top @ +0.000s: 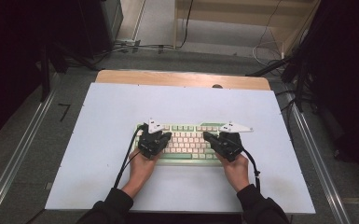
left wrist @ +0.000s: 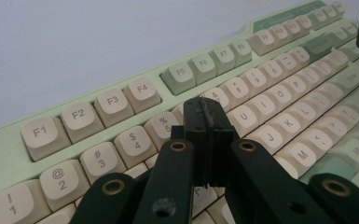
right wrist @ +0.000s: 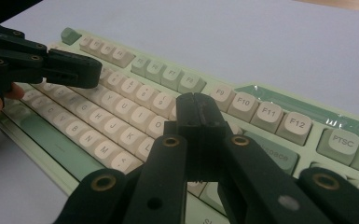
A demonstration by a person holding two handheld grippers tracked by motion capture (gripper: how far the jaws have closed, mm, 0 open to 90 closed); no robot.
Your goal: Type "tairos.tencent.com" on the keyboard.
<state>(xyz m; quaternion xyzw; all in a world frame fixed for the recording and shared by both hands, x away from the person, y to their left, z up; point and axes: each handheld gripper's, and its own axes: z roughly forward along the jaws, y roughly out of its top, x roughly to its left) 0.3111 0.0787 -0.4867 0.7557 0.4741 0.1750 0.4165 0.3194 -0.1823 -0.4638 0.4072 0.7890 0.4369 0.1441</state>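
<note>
A pale green keyboard [top: 186,142] with cream keys lies on the white board in the middle of the table. My left gripper [top: 166,136] hovers over its left half, jaws shut with nothing between them. In the left gripper view the closed tips [left wrist: 208,113] sit just above the number row of the keyboard [left wrist: 121,100], near the 6 key. My right gripper [top: 206,136] is over the right half, also shut and empty. Its tips [right wrist: 196,109] hang over the keyboard [right wrist: 265,114] around the 0 and P keys, and the left gripper [right wrist: 91,70] shows at upper left.
The white board [top: 121,112] covers a wooden tabletop [top: 177,78] whose far edge shows beyond it. Metal rails [top: 18,154] run along both sides of the table. Cables and dark stands crowd the floor behind. Broad bare board lies left, right and behind the keyboard.
</note>
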